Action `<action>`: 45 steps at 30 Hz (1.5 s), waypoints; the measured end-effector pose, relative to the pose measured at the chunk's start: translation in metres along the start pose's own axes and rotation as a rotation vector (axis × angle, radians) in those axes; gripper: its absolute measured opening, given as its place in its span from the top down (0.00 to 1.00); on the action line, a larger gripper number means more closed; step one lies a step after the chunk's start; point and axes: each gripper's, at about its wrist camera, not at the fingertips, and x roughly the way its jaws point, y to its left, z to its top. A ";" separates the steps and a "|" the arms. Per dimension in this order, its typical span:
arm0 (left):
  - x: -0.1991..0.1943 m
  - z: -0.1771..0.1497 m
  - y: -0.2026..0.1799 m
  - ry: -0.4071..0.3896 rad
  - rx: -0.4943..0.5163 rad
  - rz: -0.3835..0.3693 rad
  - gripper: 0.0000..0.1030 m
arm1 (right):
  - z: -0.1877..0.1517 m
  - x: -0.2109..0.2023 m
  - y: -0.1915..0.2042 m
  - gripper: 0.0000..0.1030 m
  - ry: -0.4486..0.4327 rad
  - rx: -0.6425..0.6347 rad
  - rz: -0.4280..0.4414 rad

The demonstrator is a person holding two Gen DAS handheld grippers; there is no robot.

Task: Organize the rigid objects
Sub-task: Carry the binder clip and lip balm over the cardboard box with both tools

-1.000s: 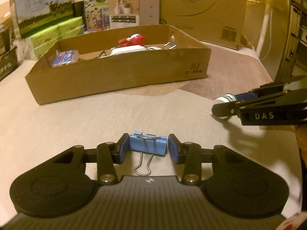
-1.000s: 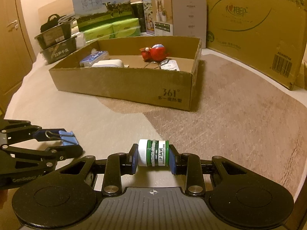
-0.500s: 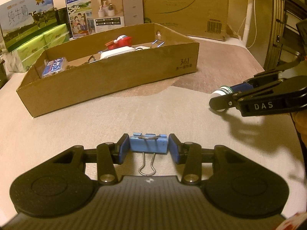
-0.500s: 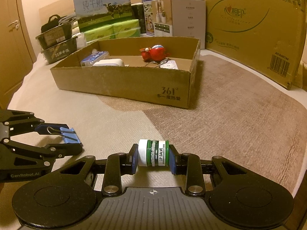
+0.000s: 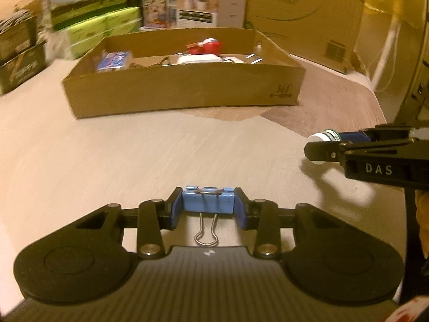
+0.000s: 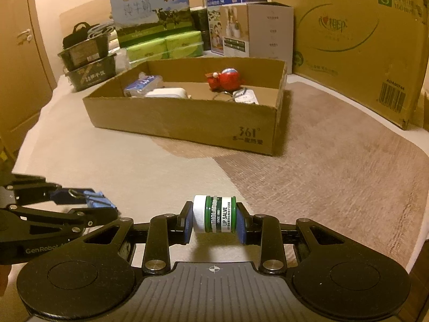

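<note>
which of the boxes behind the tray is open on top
The grey carton printed with a bottle photo, directly behind the cardboard tray; its top flaps stand open, the milk boxes look shut.

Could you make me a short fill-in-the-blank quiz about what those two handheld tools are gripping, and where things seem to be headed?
1. The left gripper, whose jaws have just been closing, clamps a blue ____ clip.
2. The right gripper holds a small jar labelled "LIP ____".
3. Ahead of both lies an open ____ box that already holds a red toy.

Missing words: binder; SALVE; cardboard
</note>
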 end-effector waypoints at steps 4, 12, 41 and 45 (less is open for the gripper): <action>-0.012 0.002 0.000 0.007 -0.024 0.024 0.65 | 0.003 -0.009 0.007 0.69 -0.015 0.000 0.010; -0.036 0.016 0.002 0.000 -0.061 0.056 0.65 | 0.009 -0.023 0.020 0.69 -0.024 -0.005 0.026; -0.068 0.071 0.018 -0.078 -0.022 0.071 0.65 | 0.056 -0.047 0.007 0.69 -0.024 -0.014 0.040; -0.068 0.093 0.025 -0.101 -0.011 0.064 0.65 | 0.075 -0.044 0.004 0.69 -0.029 -0.026 0.039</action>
